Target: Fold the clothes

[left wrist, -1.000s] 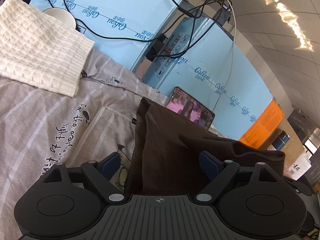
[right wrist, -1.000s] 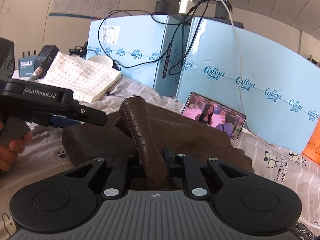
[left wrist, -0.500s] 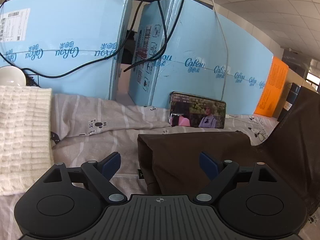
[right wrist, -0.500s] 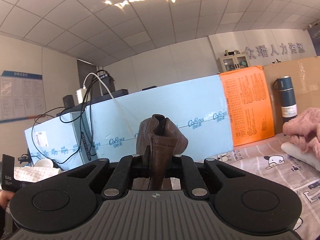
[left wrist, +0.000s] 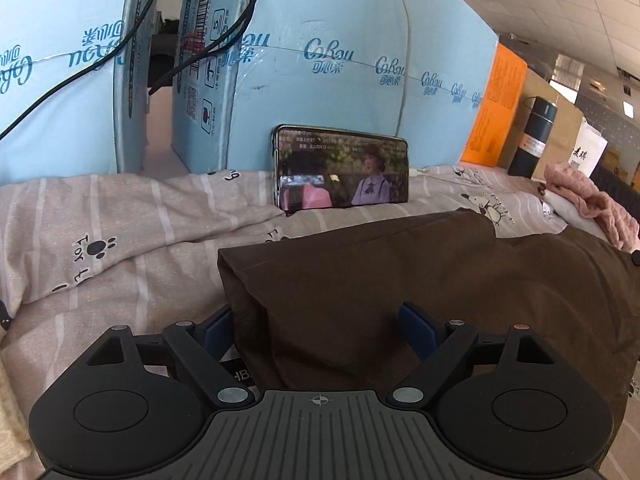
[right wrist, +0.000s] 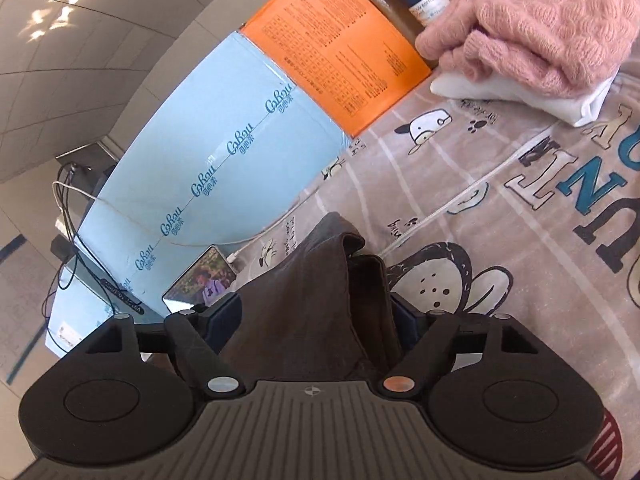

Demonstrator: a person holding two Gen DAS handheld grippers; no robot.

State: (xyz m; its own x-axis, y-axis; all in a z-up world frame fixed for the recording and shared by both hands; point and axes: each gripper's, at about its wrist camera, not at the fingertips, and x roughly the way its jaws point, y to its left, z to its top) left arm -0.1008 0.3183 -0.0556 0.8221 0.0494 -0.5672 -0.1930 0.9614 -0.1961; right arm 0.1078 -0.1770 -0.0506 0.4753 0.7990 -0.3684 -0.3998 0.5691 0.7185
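A dark brown garment (left wrist: 400, 276) lies spread on the printed bedsheet (left wrist: 120, 220). My left gripper (left wrist: 316, 328) is open, with its blue pads on either side of the garment's near left edge. In the right wrist view my right gripper (right wrist: 316, 312) is open, and a bunched end of the brown garment (right wrist: 320, 280) lies between its fingers over the sheet (right wrist: 520, 200). Whether the pads touch the cloth is hidden.
A phone (left wrist: 344, 170) playing video leans on blue cartons (left wrist: 340, 60) at the back. A pink knit (right wrist: 540, 20) on folded white cloth (right wrist: 520, 92) lies at the right. An orange box (right wrist: 340, 48) and a dark flask (left wrist: 532, 136) stand behind.
My right gripper carried the garment's end up and over to the right, lowered it to the sheet and opened. My left gripper swung right along the garment's edge and stayed open.
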